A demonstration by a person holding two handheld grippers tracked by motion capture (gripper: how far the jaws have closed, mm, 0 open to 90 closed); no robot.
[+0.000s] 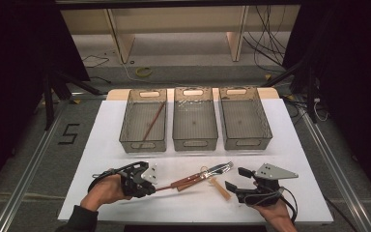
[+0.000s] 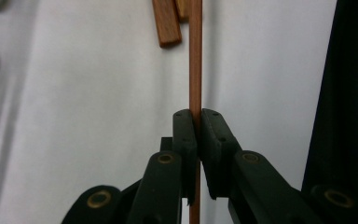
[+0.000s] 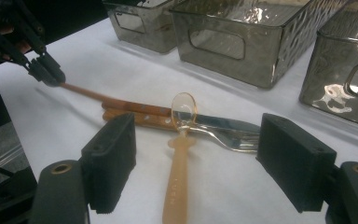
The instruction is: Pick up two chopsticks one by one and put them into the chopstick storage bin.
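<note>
High view: the left gripper (image 1: 147,186) is clamped on a chopstick (image 1: 166,187) low over the worktop (image 1: 290,145), near-left of the cutlery pile.

Left gripper view: the pads pinch the thin stick near its end; it could pivot or slip.

Right gripper view: the right gripper (image 3: 200,158) stands open over a spoon (image 3: 179,154).

Three bins (image 1: 195,118): sitting in a row across the upper middle of the high view, grey and see-through.
Left bin (image 1: 143,121): holding one brown stick (image 1: 153,121) that is lying slantwise inside.
White sheet (image 1: 106,145): covering the tabletop under everything.
Black mark (image 1: 69,133): showing on the floor at the left of the high view (shaped like a five).
Cables (image 1: 265,43): trailing over the floor at the upper right.
Yellow ring (image 1: 144,72): lying on the floor above the bins.
</note>
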